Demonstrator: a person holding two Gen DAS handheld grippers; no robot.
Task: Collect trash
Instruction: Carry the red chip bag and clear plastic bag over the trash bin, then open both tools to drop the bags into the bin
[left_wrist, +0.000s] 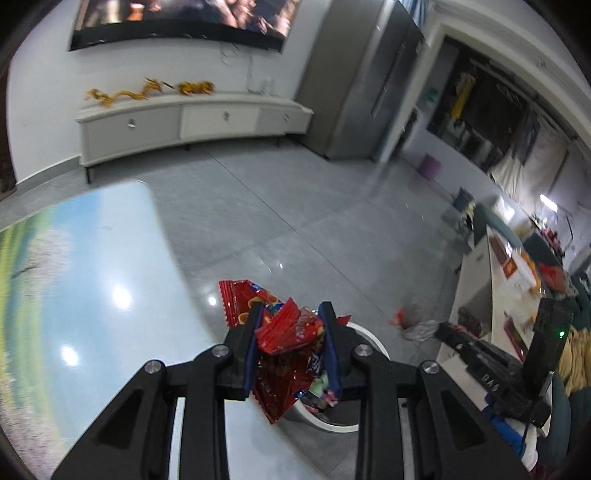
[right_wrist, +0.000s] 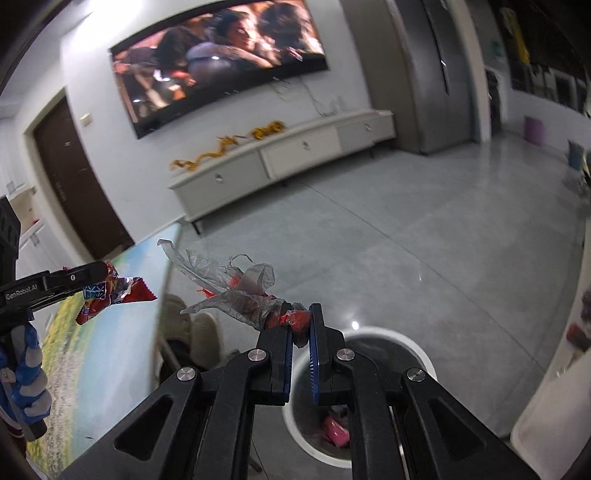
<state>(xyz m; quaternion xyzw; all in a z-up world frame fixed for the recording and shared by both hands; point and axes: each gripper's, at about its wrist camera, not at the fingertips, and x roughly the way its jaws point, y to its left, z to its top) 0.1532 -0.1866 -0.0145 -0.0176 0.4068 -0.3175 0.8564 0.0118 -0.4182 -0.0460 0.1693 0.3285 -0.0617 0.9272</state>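
My left gripper (left_wrist: 291, 317) is shut on crumpled red snack wrappers (left_wrist: 286, 332) and holds them above a round white trash bin (left_wrist: 373, 339) on the floor. In the right wrist view the left gripper (right_wrist: 105, 273) and its red wrappers (right_wrist: 110, 295) show at the left, over the table edge. My right gripper (right_wrist: 300, 314) is shut on a clear plastic wrapper with red bits (right_wrist: 240, 291), held above the white trash bin (right_wrist: 417, 350). The bin holds some trash, including a pink piece (right_wrist: 338, 430). The right gripper and its wrapper (left_wrist: 413, 325) show at the right of the left wrist view.
A glossy table with a landscape print (left_wrist: 81, 280) lies at the left. A low white TV cabinet (left_wrist: 192, 125) stands against the far wall under a TV (right_wrist: 221, 59). A white counter with boxes (left_wrist: 513, 266) stands at the right. Grey tiled floor (right_wrist: 424, 229) lies between.
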